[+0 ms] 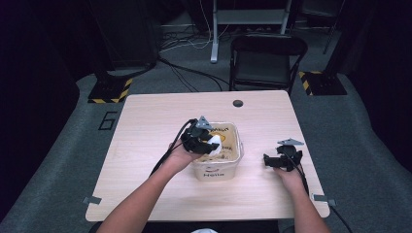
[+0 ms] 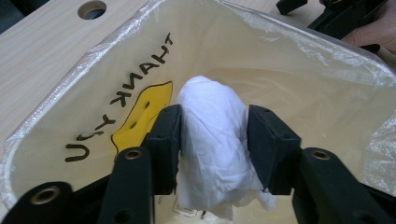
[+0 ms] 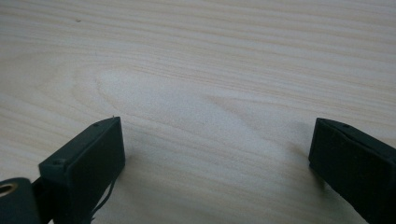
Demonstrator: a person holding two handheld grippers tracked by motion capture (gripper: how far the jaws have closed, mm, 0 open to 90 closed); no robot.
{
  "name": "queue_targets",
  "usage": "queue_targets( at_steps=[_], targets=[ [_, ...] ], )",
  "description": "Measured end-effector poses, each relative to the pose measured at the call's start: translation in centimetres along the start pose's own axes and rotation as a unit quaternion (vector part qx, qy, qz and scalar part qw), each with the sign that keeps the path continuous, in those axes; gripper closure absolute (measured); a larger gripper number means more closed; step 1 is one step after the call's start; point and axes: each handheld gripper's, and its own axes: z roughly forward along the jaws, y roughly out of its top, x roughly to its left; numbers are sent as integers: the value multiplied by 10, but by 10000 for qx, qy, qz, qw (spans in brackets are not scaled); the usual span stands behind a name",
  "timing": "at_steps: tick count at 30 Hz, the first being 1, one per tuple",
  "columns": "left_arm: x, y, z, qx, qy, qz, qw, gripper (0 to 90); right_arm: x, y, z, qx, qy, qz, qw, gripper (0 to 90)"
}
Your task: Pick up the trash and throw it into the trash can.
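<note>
Crumpled white tissue wad (image 2: 212,144), upright between left gripper (image 2: 214,140) pads, touching both, over open mouth of cream bin (image 2: 299,100); bin lined with clear plastic, standing mid-table

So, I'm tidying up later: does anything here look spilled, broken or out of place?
Nothing stands out. The left gripper holds a crumpled white tissue over the lined bin, and the right gripper rests open on the table.
</note>
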Motion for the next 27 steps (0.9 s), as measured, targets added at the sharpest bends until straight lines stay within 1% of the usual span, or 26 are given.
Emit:
queue_targets(
  at_steps=[2, 3, 4, 5, 6, 8, 13, 18, 22, 25, 27],
  targets=[
    [-1, 0, 0, -38, -37, -17, 10000, 522, 0, 0, 0, -1, 2, 1, 10000, 28],
    [0, 0, 0, -85, -36, -37, 10000, 499, 0, 0, 0, 0, 1, 0, 10000, 28],
    [0, 0, 1, -104, -64, -85, 9999, 432, 0, 0, 0, -1, 1, 1, 10000, 29],
    [1, 1, 1, -102, -52, -105, 9999, 432, 0, 0, 0, -1, 1, 1, 10000, 29],
    [0, 1, 1, -133, -37, -136, 9998, 411, 0, 0, 0, -1, -1, 5, 10000, 29],
    [0, 2, 0, -167, -13, -120, 9998, 383, 0, 0, 0, -1, -2, 16, 10000, 31],
    [3, 2, -7, -289, 43, -131, 9995, 361, 1, 0, -1, 7, 19, 30, 10000, 32],
    [7, 0, -14, -335, 102, -160, 9993, 355, 1, 0, -1, 8, 20, 28, 10000, 31],
    [12, -3, -24, -433, 195, -250, 9986, 352, 0, 0, -1, 5, 20, 17, 10000, 31],
    [17, -7, -31, -452, 312, -263, 9981, 350, 1, 0, -1, 4, 20, 19, 10000, 31],
    [20, -10, -36, -498, 357, -312, 9976, 350, 1, 0, -1, 8, 20, 27, 10000, 31]
  ],
)
